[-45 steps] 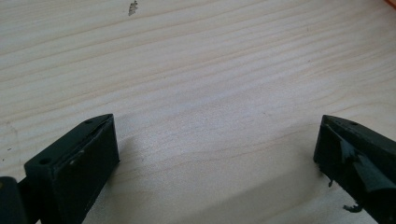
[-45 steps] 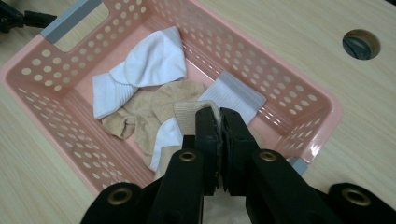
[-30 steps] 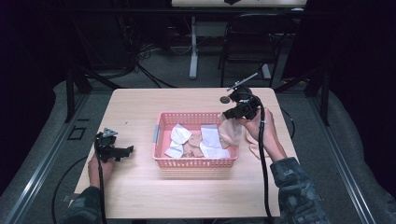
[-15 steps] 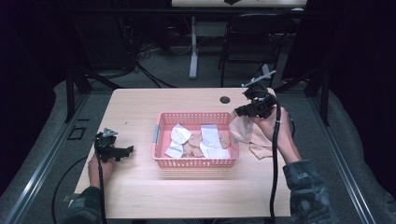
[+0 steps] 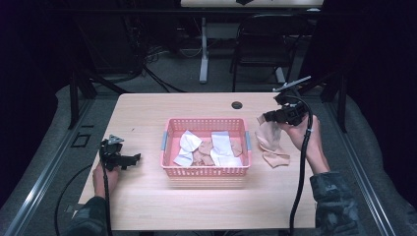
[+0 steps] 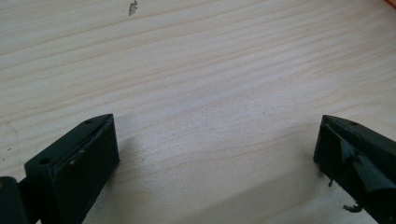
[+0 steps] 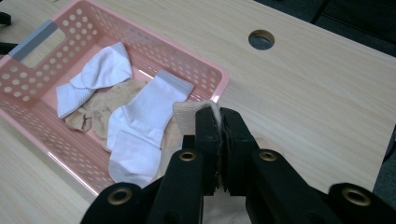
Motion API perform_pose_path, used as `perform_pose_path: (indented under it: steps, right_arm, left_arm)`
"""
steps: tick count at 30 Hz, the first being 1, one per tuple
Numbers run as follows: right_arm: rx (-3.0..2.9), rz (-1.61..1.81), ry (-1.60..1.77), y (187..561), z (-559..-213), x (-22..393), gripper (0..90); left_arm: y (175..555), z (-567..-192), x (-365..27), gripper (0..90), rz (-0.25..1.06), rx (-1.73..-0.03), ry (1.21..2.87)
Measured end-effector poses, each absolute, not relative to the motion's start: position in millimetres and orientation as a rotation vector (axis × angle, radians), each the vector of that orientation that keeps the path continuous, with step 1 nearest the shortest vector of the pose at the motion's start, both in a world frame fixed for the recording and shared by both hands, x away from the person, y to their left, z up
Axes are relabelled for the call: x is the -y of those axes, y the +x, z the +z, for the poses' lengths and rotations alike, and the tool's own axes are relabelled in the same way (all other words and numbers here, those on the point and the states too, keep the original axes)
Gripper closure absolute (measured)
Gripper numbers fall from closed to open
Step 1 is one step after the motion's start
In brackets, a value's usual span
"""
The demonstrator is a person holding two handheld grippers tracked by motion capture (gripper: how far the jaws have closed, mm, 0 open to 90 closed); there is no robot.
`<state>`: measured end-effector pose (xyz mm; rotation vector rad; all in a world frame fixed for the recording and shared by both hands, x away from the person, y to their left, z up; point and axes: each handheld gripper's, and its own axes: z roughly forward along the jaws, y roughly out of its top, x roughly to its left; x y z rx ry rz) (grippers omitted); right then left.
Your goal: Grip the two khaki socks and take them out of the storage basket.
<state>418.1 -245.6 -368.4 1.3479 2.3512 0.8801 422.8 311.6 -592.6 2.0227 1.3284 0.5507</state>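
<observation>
- Right hand-held black gripper (image 5: 265,118), in the high view at 3 o'clock of the pink perforated plastic basket (image 5: 204,171), jaws pressed together on the cuff of a beige fabric sock (image 5: 269,136).
- Beige sock: hangs from the jaws outside the basket's right wall, its lower end folded on the pale wooden tabletop (image 5: 147,113) at about 4 o'clock of the basket; in the right gripper view the ribbed cuff (image 7: 187,114) shows just past the pinching jaws.
- Left hand-held black gripper (image 5: 135,157), at 9 o'clock of the basket and well apart from it, jaws spread wide over bare wood, with nothing between them in the left gripper view.
- Basket contents: two white socks (image 5: 188,142) (image 5: 221,146) lying over further beige socks (image 5: 204,150).
- Open room: bare tabletop from 10 to 2 o'clock behind the basket, broken by a round dark cable hole (image 5: 237,104) at 1 o'clock; a broad bare strip along the near edge at 6 o'clock.
- Edges: the right gripper stands near the table's right edge; the person's right hand (image 5: 305,137) lies just inside it.
</observation>
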Motion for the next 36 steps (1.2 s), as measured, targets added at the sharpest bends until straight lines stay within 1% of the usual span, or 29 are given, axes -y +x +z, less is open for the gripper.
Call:
perform_pose_path:
  steps: [8, 15, 36]
  right_arm:
    - [-2.346, 0.897, 1.421, 424, -392, 266, 86.3]
    - [-2.368, 0.886, 1.448, 425, -411, 275, 86.3]
    - [-2.442, 0.798, 1.561, 436, -470, 279, 86.2]
  left_arm:
    - [423, -592, -312, 0.0, 0.551, -1.330, 2.024]
    - [423, -592, -312, 0.0, 0.551, -1.330, 2.024]
    - [423, -592, -312, 0.0, 0.551, -1.330, 2.024]
